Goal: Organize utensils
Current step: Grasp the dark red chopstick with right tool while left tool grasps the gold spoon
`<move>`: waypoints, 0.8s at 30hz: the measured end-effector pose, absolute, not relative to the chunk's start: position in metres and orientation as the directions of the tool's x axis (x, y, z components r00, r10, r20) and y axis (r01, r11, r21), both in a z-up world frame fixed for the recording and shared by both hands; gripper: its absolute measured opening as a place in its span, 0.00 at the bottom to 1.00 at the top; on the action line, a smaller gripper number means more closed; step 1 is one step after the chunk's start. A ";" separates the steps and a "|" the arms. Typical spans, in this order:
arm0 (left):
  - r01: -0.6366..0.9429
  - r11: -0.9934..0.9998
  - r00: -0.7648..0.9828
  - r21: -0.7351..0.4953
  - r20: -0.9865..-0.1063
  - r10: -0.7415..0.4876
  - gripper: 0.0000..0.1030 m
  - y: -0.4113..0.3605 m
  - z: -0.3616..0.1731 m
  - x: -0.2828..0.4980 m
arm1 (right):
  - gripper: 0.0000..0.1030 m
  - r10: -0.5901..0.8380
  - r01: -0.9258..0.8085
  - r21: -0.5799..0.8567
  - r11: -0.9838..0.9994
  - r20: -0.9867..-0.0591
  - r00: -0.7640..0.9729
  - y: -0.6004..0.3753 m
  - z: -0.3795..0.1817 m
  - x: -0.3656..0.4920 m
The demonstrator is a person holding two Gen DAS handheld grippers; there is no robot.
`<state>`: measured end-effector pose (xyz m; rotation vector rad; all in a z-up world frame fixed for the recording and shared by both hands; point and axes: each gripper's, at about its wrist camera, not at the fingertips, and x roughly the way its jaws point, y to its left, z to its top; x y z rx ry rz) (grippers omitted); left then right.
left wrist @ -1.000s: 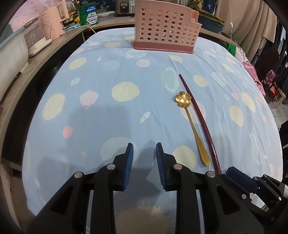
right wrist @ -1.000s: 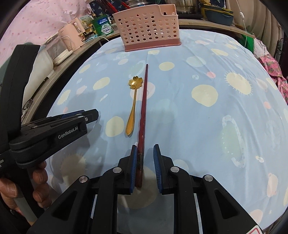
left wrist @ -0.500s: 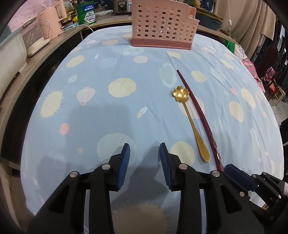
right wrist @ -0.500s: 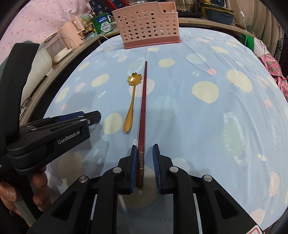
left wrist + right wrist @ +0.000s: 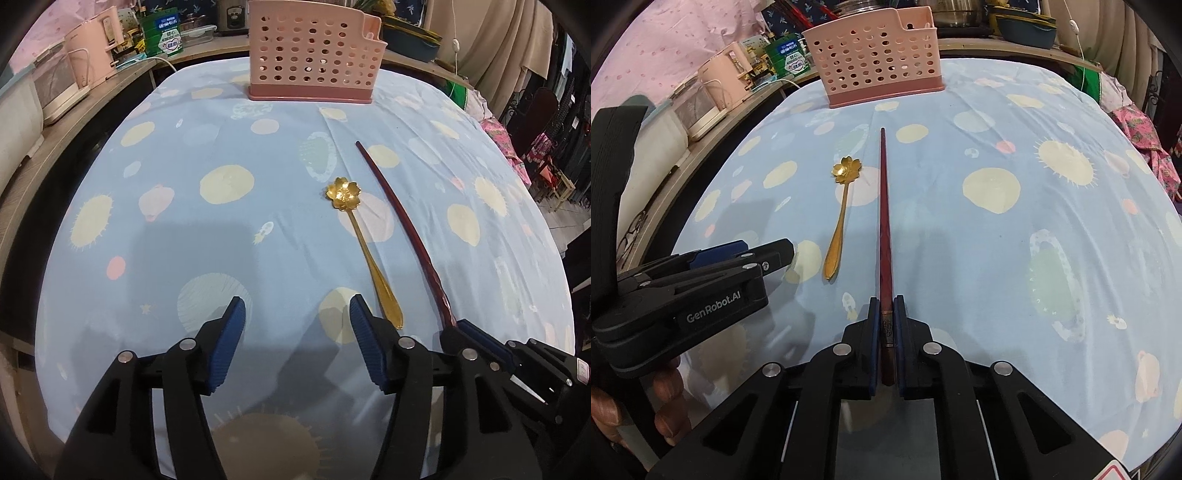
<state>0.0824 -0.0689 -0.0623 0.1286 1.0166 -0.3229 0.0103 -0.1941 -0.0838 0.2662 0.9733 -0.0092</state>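
Since a second ago the left gripper (image 5: 295,314) spreads its jaws from a narrow gap to wide apart, while the right gripper (image 5: 886,306) closes its slightly parted pads tight against the dark red chopstick (image 5: 885,221).

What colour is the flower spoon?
Shiny gold, the whole spoon, flower bowl and handle. The left wrist view shows it best.
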 end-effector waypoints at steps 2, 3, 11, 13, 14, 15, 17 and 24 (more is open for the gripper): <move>0.339 0.940 0.484 -0.040 -0.849 -0.211 0.56 -0.073 -0.061 0.081 | 0.06 0.100 0.147 0.221 0.964 -0.816 0.569 -0.201 -0.084 0.011; 0.347 0.937 0.483 -0.040 -0.849 -0.215 0.56 -0.076 -0.061 0.081 | 0.07 0.095 0.157 0.222 0.962 -0.816 0.570 -0.204 -0.084 0.011; 0.387 0.920 0.458 -0.061 -0.853 -0.250 0.57 -0.092 -0.061 0.088 | 0.07 0.082 0.203 0.240 0.949 -0.813 0.577 -0.220 -0.085 0.013; 0.379 0.922 0.443 -0.081 -0.858 -0.258 0.57 -0.094 -0.063 0.091 | 0.07 0.082 0.202 0.239 0.950 -0.813 0.577 -0.220 -0.085 0.013; 0.380 0.920 0.428 -0.093 -0.864 -0.265 0.57 -0.096 -0.065 0.093 | 0.07 0.083 0.202 0.240 0.950 -0.813 0.576 -0.221 -0.085 0.013; 0.382 0.919 0.414 -0.099 -0.870 -0.266 0.57 -0.098 -0.068 0.094 | 0.07 0.085 0.200 0.241 0.950 -0.813 0.576 -0.221 -0.085 0.014; 0.392 0.917 0.429 -0.071 -0.868 -0.251 0.57 -0.102 -0.070 0.090 | 0.07 0.086 0.199 0.241 0.950 -0.813 0.576 -0.221 -0.085 0.014; 0.430 0.902 0.439 -0.041 -0.864 -0.248 0.32 -0.109 -0.070 0.081 | 0.07 0.088 0.197 0.243 0.950 -0.812 0.577 -0.222 -0.086 0.014</move>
